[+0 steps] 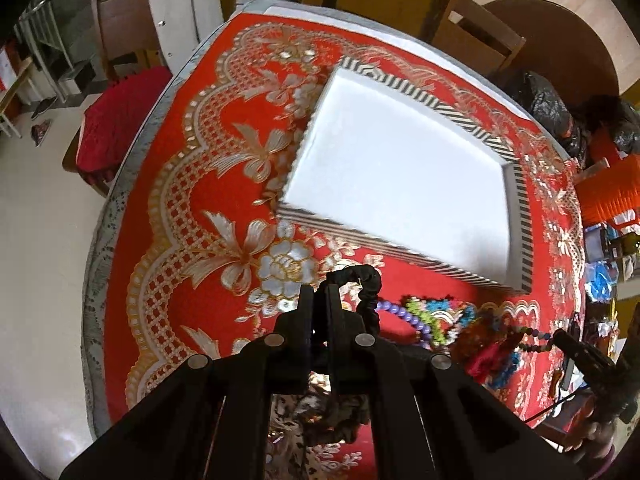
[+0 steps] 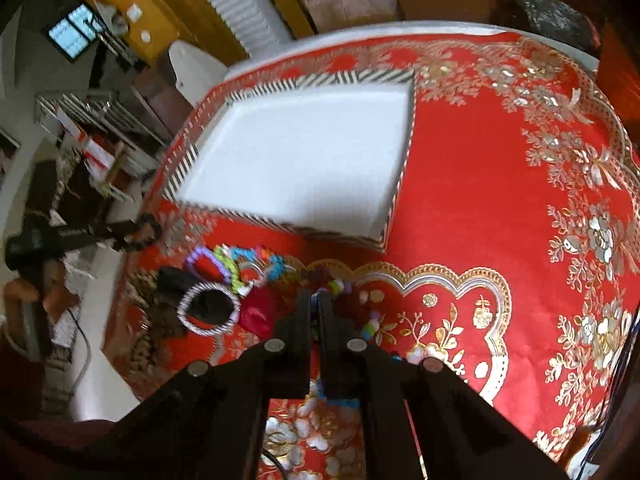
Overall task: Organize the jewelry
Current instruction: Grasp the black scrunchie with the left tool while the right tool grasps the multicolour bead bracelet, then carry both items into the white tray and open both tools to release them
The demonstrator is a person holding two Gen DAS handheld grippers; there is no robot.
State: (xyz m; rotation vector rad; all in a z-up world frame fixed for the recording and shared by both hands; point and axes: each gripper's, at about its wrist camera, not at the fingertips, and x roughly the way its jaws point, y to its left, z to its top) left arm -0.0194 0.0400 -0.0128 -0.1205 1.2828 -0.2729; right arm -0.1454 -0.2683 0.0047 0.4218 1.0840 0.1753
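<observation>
A shallow white tray with a black-and-white striped rim (image 1: pixel 404 248) (image 2: pixel 280 80) lies on the red and gold tablecloth (image 1: pixel 192 216). My left gripper (image 1: pixel 320 288) is shut on a black scrunchie (image 1: pixel 370 292) and holds it above the cloth, short of the tray's near edge. The same gripper shows at the left of the right wrist view (image 2: pixel 138 234), with the scrunchie in it. A heap of coloured bead bracelets (image 1: pixel 432 316) (image 2: pixel 236 264) lies in front of the tray. My right gripper (image 2: pixel 316 300) is shut on a coloured bead strand (image 2: pixel 338 286) at the heap's right end.
A striped bangle (image 2: pixel 208 308) and a red fabric piece (image 2: pixel 260 312) lie in the heap. Wooden chairs (image 1: pixel 476 32) stand at the far side of the table. A red cushioned stool (image 1: pixel 116 120) stands at the left. Clutter and black bags (image 1: pixel 560 116) are at the right.
</observation>
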